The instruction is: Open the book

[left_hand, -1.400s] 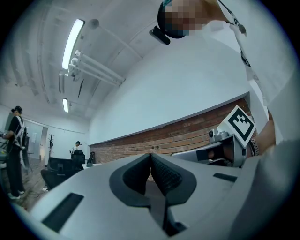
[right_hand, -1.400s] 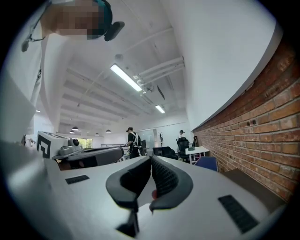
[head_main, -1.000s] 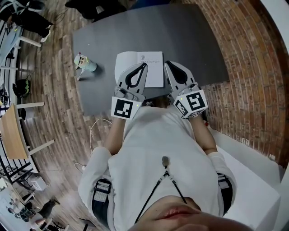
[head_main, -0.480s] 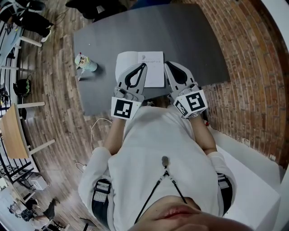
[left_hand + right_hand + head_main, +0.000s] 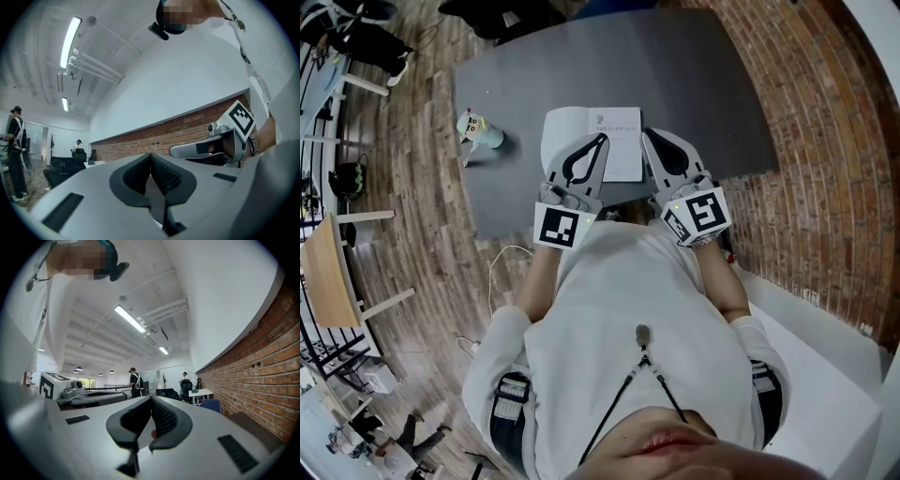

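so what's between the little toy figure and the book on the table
Nothing. The head view shows only bare grey tabletop between the toy figure and the book.

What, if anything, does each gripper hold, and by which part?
Nothing. The left gripper and right gripper are both shut and empty; the book lies unheld.

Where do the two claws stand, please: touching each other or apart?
Apart: the head view shows the book between left claw and right claw.
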A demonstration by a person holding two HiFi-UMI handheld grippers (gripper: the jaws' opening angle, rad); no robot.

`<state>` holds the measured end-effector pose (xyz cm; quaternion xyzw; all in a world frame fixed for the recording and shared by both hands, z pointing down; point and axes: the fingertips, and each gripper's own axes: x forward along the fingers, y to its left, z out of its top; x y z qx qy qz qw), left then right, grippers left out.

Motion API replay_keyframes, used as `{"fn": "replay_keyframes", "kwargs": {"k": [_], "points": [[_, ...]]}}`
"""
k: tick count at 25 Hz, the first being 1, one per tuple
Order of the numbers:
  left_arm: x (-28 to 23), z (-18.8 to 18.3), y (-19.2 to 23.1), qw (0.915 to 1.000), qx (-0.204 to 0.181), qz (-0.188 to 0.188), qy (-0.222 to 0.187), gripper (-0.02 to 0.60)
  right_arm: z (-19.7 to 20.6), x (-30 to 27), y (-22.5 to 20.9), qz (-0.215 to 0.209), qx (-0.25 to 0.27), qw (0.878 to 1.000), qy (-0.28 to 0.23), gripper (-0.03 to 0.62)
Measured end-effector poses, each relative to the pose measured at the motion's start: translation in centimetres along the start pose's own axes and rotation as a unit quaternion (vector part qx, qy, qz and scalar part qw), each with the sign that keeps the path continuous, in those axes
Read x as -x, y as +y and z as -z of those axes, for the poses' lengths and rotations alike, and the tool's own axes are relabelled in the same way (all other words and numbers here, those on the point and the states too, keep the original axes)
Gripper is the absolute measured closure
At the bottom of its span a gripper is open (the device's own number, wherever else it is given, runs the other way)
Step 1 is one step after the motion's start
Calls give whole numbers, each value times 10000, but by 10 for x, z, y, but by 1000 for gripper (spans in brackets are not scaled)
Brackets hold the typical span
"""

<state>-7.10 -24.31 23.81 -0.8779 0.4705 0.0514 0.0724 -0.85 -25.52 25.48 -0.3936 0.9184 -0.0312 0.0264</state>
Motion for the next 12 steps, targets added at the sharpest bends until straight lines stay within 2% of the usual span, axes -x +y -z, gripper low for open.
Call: {"fn": "replay_keyframes", "kwargs": {"k": [12], "points": [[0, 0, -4, 9997, 225, 119, -53, 558, 3, 4, 3, -10, -15, 10000, 72, 557]]}}
